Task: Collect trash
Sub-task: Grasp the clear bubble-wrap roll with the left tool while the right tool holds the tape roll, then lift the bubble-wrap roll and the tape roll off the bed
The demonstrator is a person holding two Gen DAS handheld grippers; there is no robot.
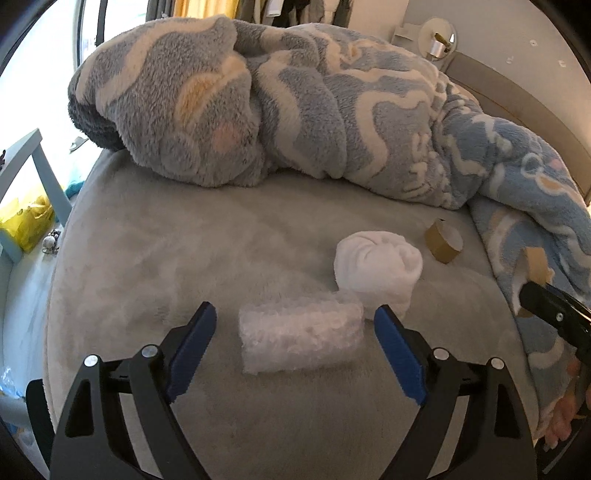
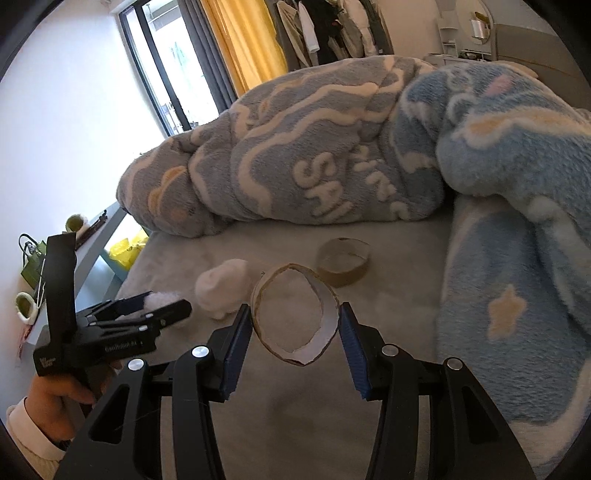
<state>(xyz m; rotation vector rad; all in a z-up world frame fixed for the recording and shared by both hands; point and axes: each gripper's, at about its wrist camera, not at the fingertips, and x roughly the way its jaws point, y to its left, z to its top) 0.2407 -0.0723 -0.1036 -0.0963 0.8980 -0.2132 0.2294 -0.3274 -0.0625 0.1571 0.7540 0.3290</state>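
A home bedroom, by every sign. A bed under a grey plush cover, heaped with a rumpled blue-and-cream fleece blanket; clothes on hangers along the far wall, beside a yellow curtain and a tall dark-framed window. A round mirror above the padded headboard.

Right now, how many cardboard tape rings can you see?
2. One squashed ring is clamped in the right tool. The other ring lies on the grey bed cover beyond it, near the blue blanket. The blanket could hide more.
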